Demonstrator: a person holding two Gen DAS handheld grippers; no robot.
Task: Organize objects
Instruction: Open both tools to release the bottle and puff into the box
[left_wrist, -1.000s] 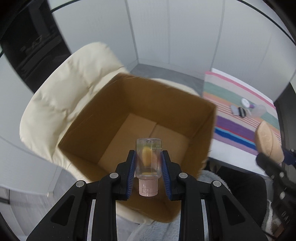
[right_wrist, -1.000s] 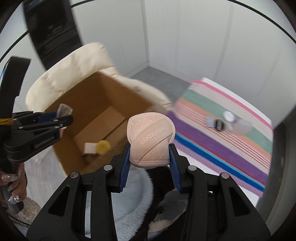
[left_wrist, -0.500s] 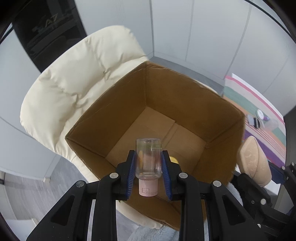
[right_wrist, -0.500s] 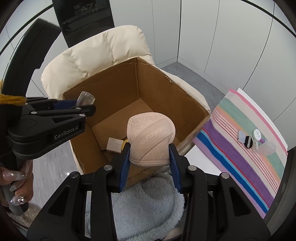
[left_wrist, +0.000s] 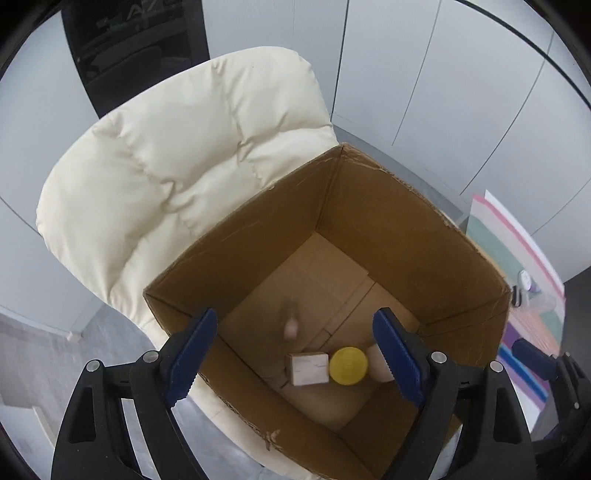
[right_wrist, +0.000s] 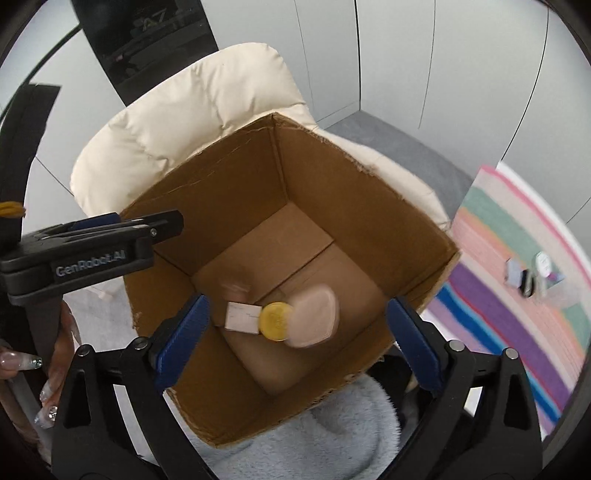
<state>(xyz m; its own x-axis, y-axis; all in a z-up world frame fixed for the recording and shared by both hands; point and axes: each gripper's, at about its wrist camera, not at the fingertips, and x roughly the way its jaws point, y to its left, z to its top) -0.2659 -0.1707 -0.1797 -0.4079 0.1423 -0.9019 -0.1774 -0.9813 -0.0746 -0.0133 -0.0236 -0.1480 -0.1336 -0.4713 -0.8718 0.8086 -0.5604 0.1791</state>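
Both grippers hang over an open cardboard box. My left gripper has its jaws opening wide; the clear bottle with the pink cap is a blur below them, loose inside the box. The jaws of my right gripper are opening too, and the beige pouch is blurred beneath them over the box floor. On that floor lie a small white carton and a yellow round lid. The right wrist view shows the left gripper at the box's left rim.
The box rests on a cream padded chair. A striped cloth with a few small items lies to the right. Light blue fluffy fabric sits below the box. A person's hand holds the left gripper.
Both grippers have moved over the box and gone from shut to wide open. The bottle has left the left jaws and the pouch the right jaws; both are dropping into the box.
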